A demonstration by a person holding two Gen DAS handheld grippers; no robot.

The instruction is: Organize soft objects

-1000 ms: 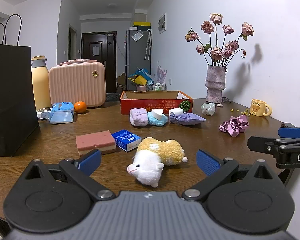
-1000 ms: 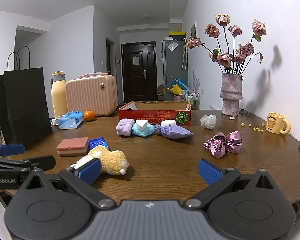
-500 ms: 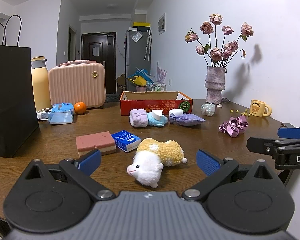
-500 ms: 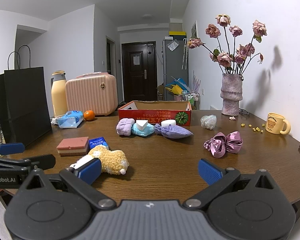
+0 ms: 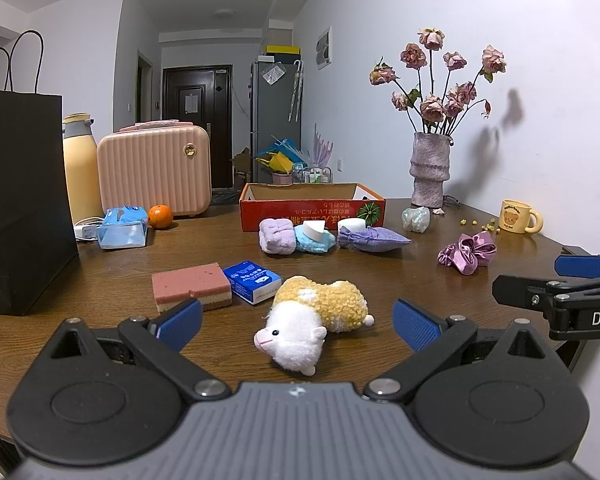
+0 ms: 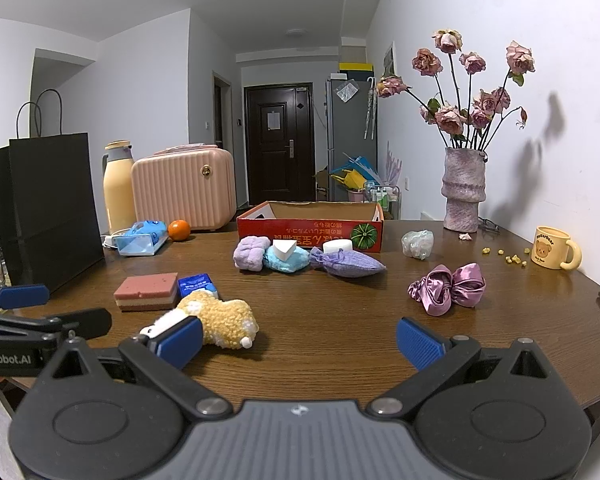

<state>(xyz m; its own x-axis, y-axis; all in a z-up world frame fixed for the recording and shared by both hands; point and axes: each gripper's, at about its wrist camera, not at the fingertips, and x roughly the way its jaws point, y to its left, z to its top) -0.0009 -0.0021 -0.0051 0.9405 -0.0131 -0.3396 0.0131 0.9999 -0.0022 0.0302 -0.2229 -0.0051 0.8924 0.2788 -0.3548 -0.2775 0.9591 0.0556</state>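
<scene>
My left gripper (image 5: 296, 322) hangs low over the near edge of the wooden table (image 5: 100, 280), its blue pads spread wide with nothing between them, and the plush toy (image 5: 314, 318) lies on its side on the wood just ahead of the gap, white head toward me and yellow body behind. My right gripper (image 6: 298, 342) is spread just as wide and holds nothing; from its camera the plush toy (image 6: 220, 322) sits off to the left, partly hidden behind the left pad. Just beyond the toy a pink sponge (image 5: 192, 286) and a small blue tissue pack (image 5: 252, 282) lie side by side, touching or nearly so. Farther back a red cardboard box (image 5: 312, 206) stands open, and in front of it sit a row of soft things: a purple folded cloth (image 5: 276, 236), a blue fuzzy cloth (image 5: 316, 240) with a white wedge (image 5: 314, 230) on top, a white round pad (image 5: 350, 225), and a lavender drawstring pouch (image 5: 372, 238). A purple satin scrunchie (image 6: 448, 288) lies alone to the right, well apart from that row. A black paper bag (image 5: 20, 200) stands at the left, and a vase of dried roses (image 6: 462, 188) and a yellow mug (image 6: 554, 248) stand along the wall side.
</scene>
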